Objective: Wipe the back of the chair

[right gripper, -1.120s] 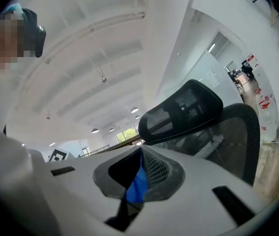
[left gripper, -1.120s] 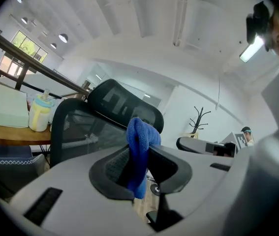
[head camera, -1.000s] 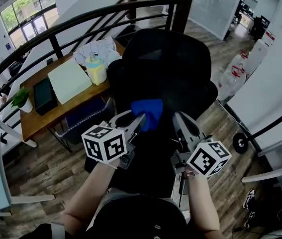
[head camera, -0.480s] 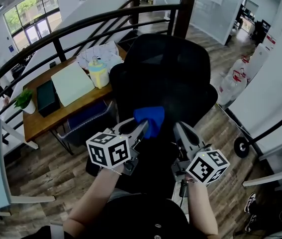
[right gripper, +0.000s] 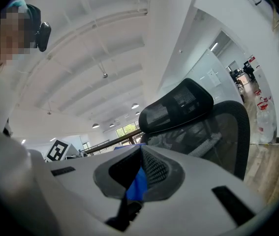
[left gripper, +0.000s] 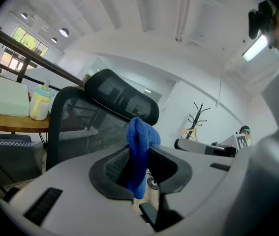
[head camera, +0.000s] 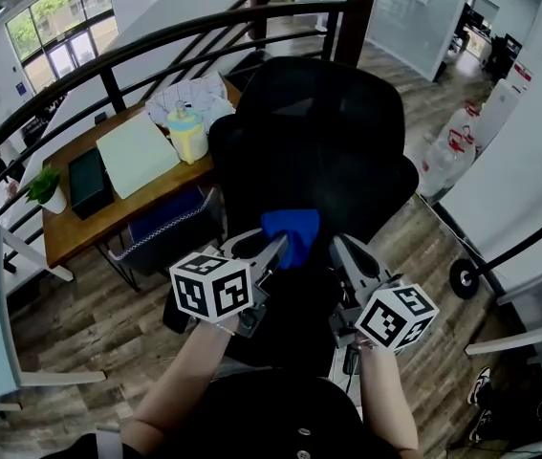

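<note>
Head view, chair: The big black mesh office chair [head camera: 318, 132] stands in the middle on the wood floor [head camera: 89, 352]. Its back faces the person.
Head view, cloth: The small blue cloth [head camera: 292, 229] sits low in front of the chair's back, at the tip of the left gripper [head camera: 272, 249]. I cannot tell if it touches the chair.
Head view, other gripper: The right gripper [head camera: 340, 249] is just beside the cloth.
Head view, desk: A brown wooden desk [head camera: 108, 213] stands left of the chair, with a yellow bottle [head camera: 187, 132] on it.
Left gripper view, fingers: They squeeze the blue cloth, which sticks up and hangs down between them.
Left gripper view, chair: The mesh back and the curved black headrest [left gripper: 124, 100] are near, just ahead.
Right gripper view, fingers: Pressed together at the tips. A bit of blue shows low in the gap; I cannot tell what it is.
Right gripper view, chair: The back and headrest rise ahead, to the right.
</note>
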A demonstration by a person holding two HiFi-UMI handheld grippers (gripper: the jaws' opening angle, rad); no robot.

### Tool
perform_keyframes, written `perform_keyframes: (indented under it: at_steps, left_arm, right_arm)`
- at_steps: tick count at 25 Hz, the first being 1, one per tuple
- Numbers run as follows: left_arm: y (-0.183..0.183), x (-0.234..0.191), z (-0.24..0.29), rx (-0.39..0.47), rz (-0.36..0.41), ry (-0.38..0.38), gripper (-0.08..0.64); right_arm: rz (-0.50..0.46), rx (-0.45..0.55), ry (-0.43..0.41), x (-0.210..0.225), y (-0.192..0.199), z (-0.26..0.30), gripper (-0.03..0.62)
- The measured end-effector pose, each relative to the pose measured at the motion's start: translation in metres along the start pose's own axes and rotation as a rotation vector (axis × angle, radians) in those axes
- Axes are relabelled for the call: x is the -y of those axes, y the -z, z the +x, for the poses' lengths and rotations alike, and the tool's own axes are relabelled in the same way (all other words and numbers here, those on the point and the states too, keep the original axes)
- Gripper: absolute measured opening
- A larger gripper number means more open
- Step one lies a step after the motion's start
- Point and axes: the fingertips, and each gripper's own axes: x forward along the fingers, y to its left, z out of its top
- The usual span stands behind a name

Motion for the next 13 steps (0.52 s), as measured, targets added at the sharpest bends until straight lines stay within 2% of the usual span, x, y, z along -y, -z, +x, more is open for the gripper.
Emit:
perform_keyframes:
  at_steps: [13]
  left_arm:
    - [0.0109, 0.0018, 0.0018, -0.048, 0.014, 0.020, 0.095]
  right_arm:
    - [-0.004, -0.033, -0.012, 0.0027, 0.0055, 0.0007, 0.029]
